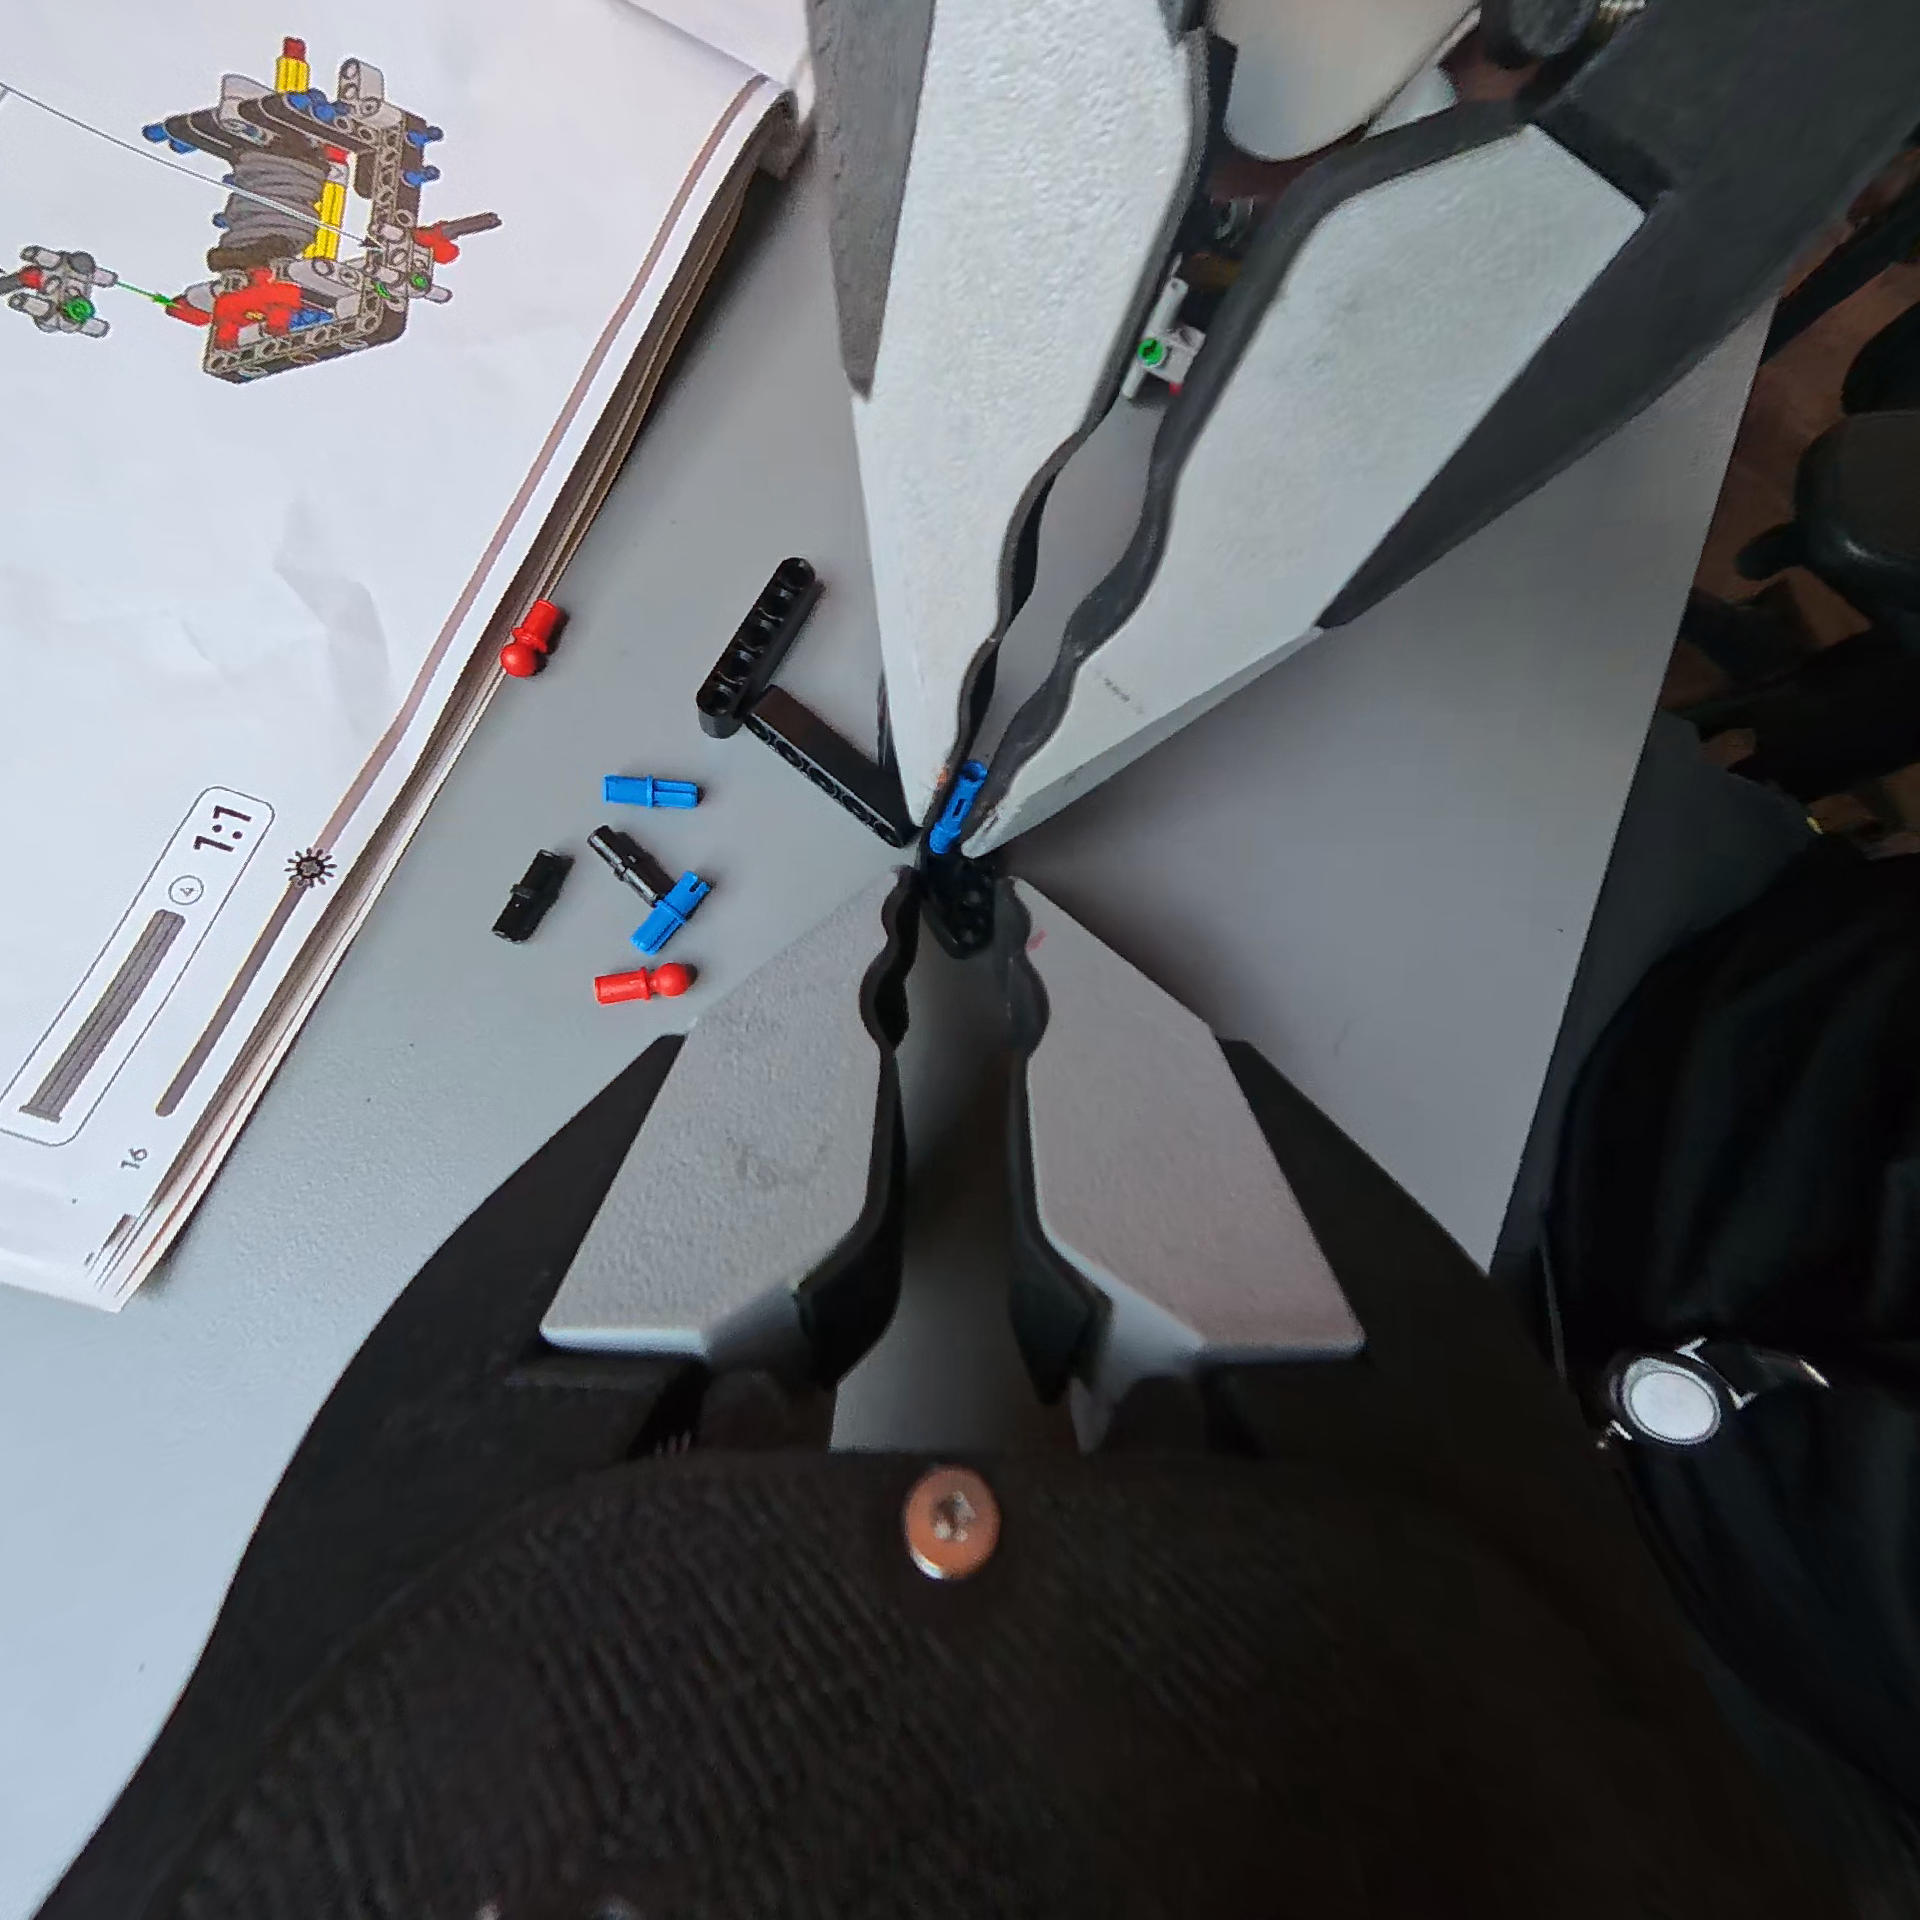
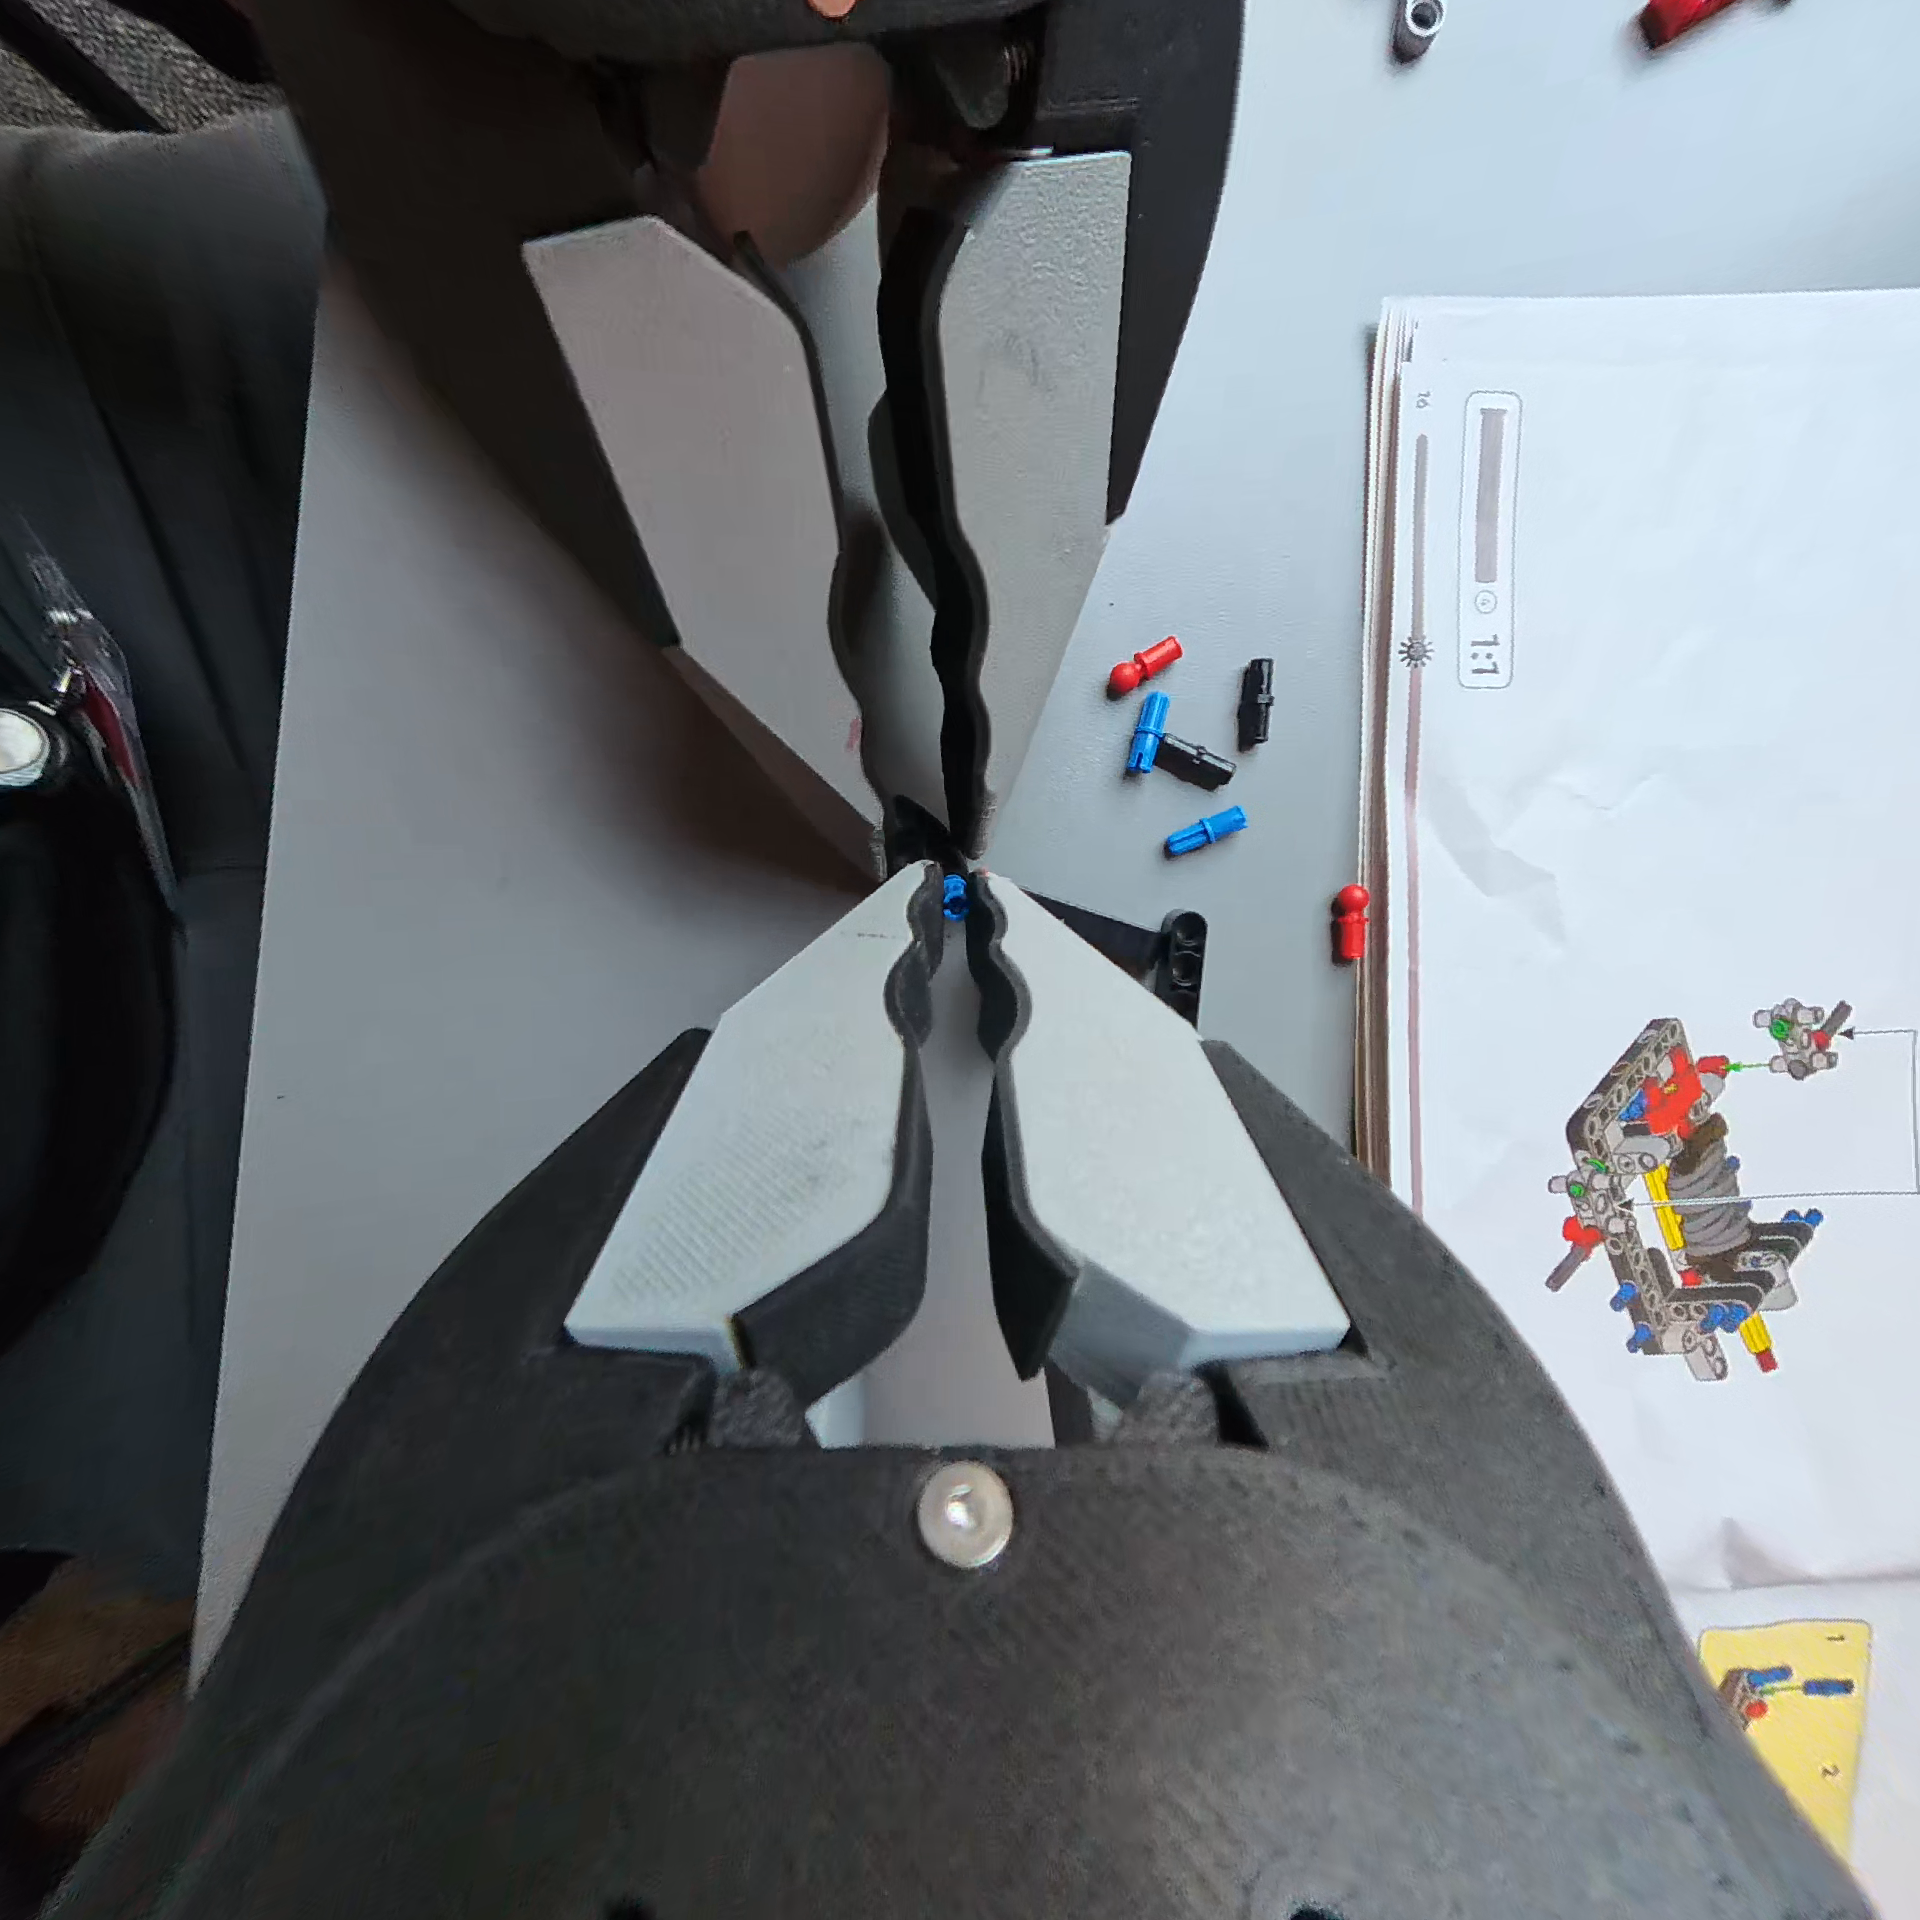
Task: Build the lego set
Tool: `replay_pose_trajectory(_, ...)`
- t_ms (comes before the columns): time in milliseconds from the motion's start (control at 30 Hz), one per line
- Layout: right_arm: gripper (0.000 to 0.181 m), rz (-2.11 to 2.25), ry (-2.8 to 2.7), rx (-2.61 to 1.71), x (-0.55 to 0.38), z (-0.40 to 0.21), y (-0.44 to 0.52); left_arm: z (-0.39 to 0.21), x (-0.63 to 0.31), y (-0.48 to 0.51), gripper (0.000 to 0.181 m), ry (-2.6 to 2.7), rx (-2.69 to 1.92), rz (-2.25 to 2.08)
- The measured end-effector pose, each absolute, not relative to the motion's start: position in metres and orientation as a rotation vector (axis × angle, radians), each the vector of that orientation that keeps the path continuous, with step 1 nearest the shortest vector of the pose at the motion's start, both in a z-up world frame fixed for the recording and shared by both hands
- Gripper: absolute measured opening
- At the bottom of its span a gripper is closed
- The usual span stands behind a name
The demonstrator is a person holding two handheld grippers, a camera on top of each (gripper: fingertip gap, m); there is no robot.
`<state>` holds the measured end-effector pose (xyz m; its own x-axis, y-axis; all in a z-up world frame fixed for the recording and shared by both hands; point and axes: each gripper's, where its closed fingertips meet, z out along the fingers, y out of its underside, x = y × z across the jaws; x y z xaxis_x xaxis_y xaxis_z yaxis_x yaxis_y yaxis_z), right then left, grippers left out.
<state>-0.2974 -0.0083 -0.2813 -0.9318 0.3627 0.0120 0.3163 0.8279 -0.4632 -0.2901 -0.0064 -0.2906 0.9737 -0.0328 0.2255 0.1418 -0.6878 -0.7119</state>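
Between the two gripper tips, over the grey bench (image 1: 1351, 935):
Left gripper (image 1: 951, 904): nearly closed, pinching a small black beam piece (image 1: 961, 904) at its tips.
Right gripper (image 2: 956, 894): nearly closed on a blue pin (image 2: 954, 896); the pin's free end points at the black piece, tips almost touching.
Step (my guess): pressing the pin into a hole of the beam piece.
Handling: both parts tiny, light, hard plastic, smooth, so prob. slippery in the pads. Pin looks best held mid-barrel w/ enough end left free to seat; beam piece by its flat sides, hole unobstructed. Push needs to be straight or the pin may twist out.
Spare parts: left of the left gripper, loose on the bench: two blue pins (image 1: 652, 792), two black pins (image 1: 629, 862), two red ball pins (image 1: 642, 983), and an L of two black beams (image 1: 764, 649) just beside the right gripper's fingers.
Manual: instruction booklet (image 1: 260, 623) open, farther left of the left gripper.
Containers: none seen; no tray or box, all parts lie bare on the bench.
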Motion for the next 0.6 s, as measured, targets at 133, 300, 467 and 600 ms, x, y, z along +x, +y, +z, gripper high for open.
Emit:
replay_pose_trajectory(133, 0.003, 0.7, -2.9, -0.511, -0.2975, -0.2814, -0.0087, -0.2905, -0.2901, -0.0063, 0.012, -0.078, -2.313, -0.289)
replay_pose_trajectory(300, 0.003, 0.691, -2.944, -0.439, -0.2974, -0.2815, -0.0093, -0.2905, -0.2901, -0.0062, 0.012, -0.076, -2.314, -0.288)
replay_pose_trajectory(467, 0.003, 0.735, -2.957, -0.403, -0.2937, -0.2816, -0.0083, -0.2905, -0.2875, -0.0062, 0.012, -0.067, -2.313, -0.322)
replay_pose_trajectory(600, 0.003, 0.729, -2.95, -0.347, -0.2938, -0.2814, -0.0097, -0.2904, -0.287, -0.0061, 0.012, -0.061, -2.314, -0.323)
